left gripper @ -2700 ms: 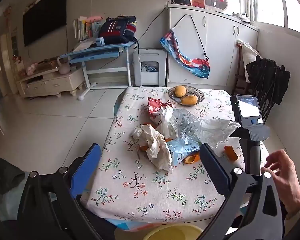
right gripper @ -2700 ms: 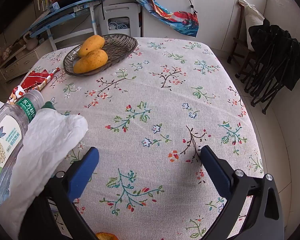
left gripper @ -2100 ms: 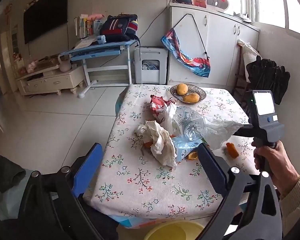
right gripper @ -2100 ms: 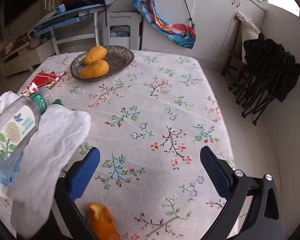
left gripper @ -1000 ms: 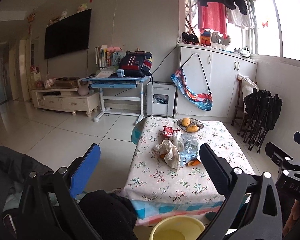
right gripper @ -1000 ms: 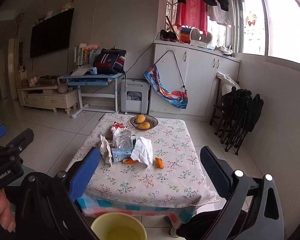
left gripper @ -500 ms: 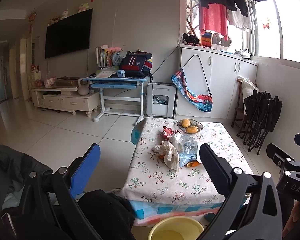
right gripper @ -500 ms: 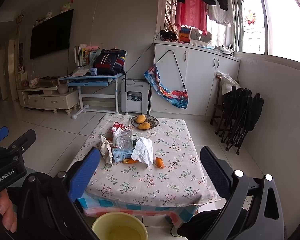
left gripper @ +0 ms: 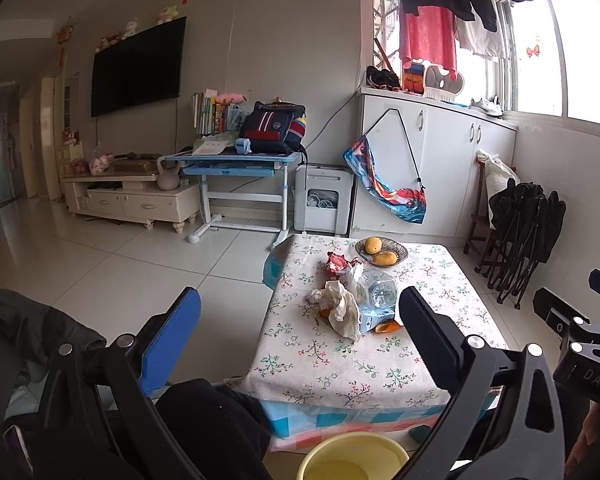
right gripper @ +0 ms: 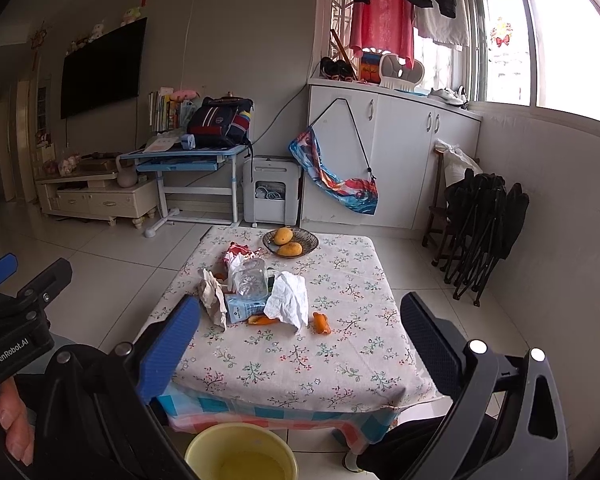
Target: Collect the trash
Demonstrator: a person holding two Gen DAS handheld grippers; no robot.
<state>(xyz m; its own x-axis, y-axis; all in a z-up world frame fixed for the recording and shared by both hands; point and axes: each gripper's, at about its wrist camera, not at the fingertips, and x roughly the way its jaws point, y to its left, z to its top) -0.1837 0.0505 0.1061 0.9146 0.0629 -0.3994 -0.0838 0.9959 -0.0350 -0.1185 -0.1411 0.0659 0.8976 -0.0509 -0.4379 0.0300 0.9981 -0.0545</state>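
Crumpled white tissue (right gripper: 289, 298), a clear plastic bottle (right gripper: 253, 277), a blue carton (right gripper: 242, 309), a red wrapper (right gripper: 236, 249) and orange peel (right gripper: 321, 322): all heaped near the middle of the floral table (right gripper: 300, 364), just short of the fruit dish (right gripper: 290, 241). Yellow bin (right gripper: 242, 454) on the floor at the near table edge, below both claws. Left gripper (left gripper: 296, 330) spread wide and empty, well back from the heap; right gripper (right gripper: 298, 330) likewise spread wide, holding nothing. Probably all light stuff. Tissue soft and limp, best pinched at a raised fold. Bottle thin-walled, smooth and likely to squirm, so better taken across the neck or waist. Peel small and possibly slick, needing a low, flat pinch. Carton stiffer, easiest across its narrow sides.
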